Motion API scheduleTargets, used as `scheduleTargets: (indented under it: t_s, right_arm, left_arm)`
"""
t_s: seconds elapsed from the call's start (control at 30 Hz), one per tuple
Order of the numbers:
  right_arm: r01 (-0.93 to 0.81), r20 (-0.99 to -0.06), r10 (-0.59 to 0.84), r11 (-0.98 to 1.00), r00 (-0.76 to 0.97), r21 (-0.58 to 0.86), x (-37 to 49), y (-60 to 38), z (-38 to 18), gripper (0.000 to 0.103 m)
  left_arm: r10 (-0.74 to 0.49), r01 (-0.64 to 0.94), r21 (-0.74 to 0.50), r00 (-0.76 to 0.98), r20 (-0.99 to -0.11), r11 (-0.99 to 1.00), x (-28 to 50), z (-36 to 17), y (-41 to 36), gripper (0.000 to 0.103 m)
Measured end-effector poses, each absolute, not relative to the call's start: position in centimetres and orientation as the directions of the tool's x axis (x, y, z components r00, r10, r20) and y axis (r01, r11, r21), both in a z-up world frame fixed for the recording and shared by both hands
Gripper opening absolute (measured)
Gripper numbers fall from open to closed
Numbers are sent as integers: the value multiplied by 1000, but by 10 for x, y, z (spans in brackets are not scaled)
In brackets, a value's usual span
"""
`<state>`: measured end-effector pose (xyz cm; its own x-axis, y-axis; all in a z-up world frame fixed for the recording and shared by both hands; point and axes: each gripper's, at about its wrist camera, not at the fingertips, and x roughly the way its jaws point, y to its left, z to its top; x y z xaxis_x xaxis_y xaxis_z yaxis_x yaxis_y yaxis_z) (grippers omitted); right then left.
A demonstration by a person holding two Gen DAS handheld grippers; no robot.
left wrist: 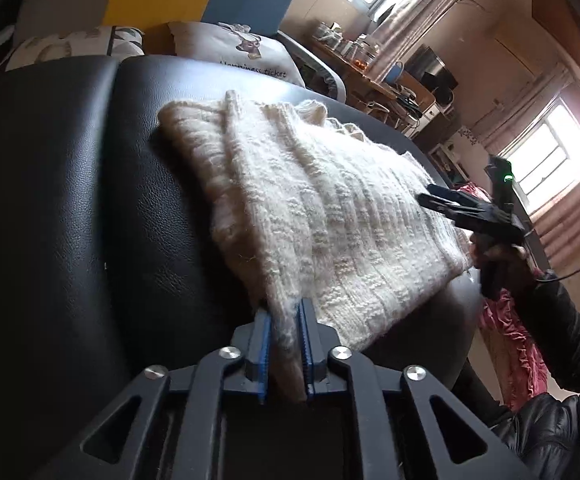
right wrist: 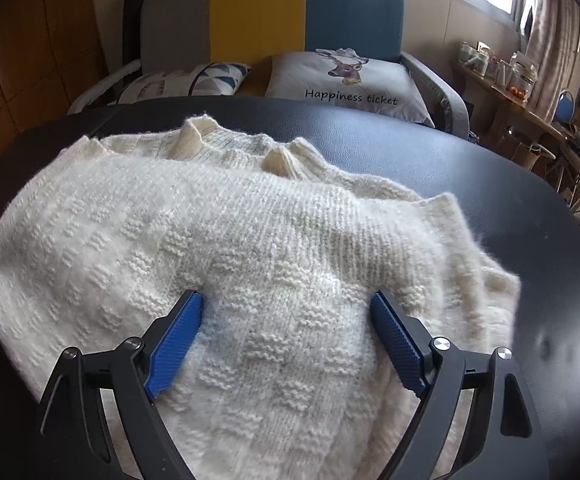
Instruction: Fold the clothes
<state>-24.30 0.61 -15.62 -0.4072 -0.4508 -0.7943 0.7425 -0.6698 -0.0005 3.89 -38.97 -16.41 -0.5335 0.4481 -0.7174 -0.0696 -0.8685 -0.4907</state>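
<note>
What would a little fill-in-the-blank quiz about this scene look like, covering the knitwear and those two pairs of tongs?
1. The knitted sweater lying on the black table is coloured ____.
2. The left tongs are ____ on the sweater's edge.
3. The right tongs hover over the sweater with their pads standing wide ____.
4. The cushion behind the table reads "Happiness ____".

Missing words: cream-white; shut; open; ticket

Only legible text: "Happiness ticket", printed in dark script on the grey deer cushion (right wrist: 349, 80) on the armchair (right wrist: 353, 12).
</note>
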Motion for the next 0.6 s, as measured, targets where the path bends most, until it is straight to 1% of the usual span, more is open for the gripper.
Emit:
scheduleTargets:
  t_s: [0.1,0.13,0.17,0.23,0.27,0.37,0.43,0.5,0.6]
  right_arm:
    - [809,-798,-502,-587,-334,31,-227,13,-140,87]
    - [819,-809,-494,-573,-318,27,-220,15,-142,87]
    - [827,-823,-479,-562,-307,19,-212,18,-145,87]
    - [830,-854,-427,-557,-298,-11,-201,23,-158,87]
    - [823,-872,-383,-567,-304,-37,-200,26,-169,87]
    - [798,-856,-418,-603,-304,10,-204,41,-180,88]
    - [796,-852,-419,-605,-315,3,-204,44,-180,88]
    - [794,-858,-407,-608,-314,-2,-203,43,-175,88]
    - [804,-829,-472,-592,-298,48,-190,41,-155,88]
  left_arm:
    - [483,-84,-526,-537,-691,-846,43,-162,-383,20]
    - [491,-92,-531,-535,-687,-842,44,-162,-380,20]
    - [461,-100,-487,-526,-715,-868,45,-164,-371,20]
    - [403,-105,-410,-509,-760,-906,47,-170,-358,15]
    - [400,-103,-408,-510,-761,-907,50,-170,-358,9]
    - [397,-90,-411,-508,-764,-907,59,-167,-358,9]
    - [389,-69,-416,-515,-764,-907,67,-161,-360,9]
    - [378,-49,-421,-544,-749,-906,76,-152,-362,16]
    - [381,-46,-458,-634,-673,-888,90,-128,-368,20]
